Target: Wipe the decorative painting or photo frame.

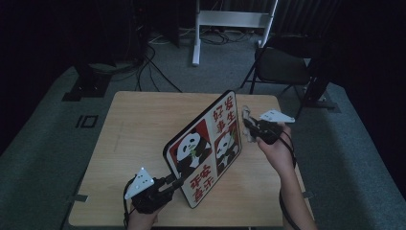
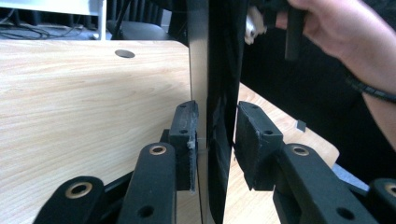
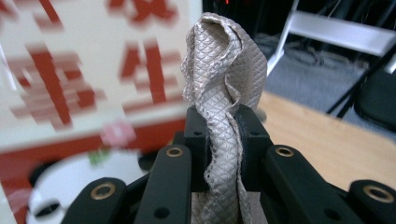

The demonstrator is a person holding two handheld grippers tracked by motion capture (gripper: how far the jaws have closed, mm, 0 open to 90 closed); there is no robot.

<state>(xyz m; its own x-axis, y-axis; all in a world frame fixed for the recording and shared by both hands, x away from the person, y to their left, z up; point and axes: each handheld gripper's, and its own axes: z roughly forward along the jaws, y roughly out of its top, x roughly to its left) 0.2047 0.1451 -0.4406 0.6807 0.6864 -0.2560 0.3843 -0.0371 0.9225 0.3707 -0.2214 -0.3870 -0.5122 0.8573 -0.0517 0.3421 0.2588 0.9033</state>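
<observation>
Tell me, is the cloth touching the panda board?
Cannot tell. In the high view the cloth sits right at the panda board edge; no view shows contact or gap plainly.

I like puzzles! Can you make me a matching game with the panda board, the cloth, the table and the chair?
Things:
1. panda board
2. cloth
3. table
4. chair

Descriptions:
A. pale wood, with the board's bottom corner near its front edge
B. black, on the grey floor behind the table
C. tilted up on edge, gripped at its lower edge by the left gripper
D. beige, scale-patterned, pinched in the right gripper

Pairs: 1-C, 2-D, 3-A, 4-B
</observation>
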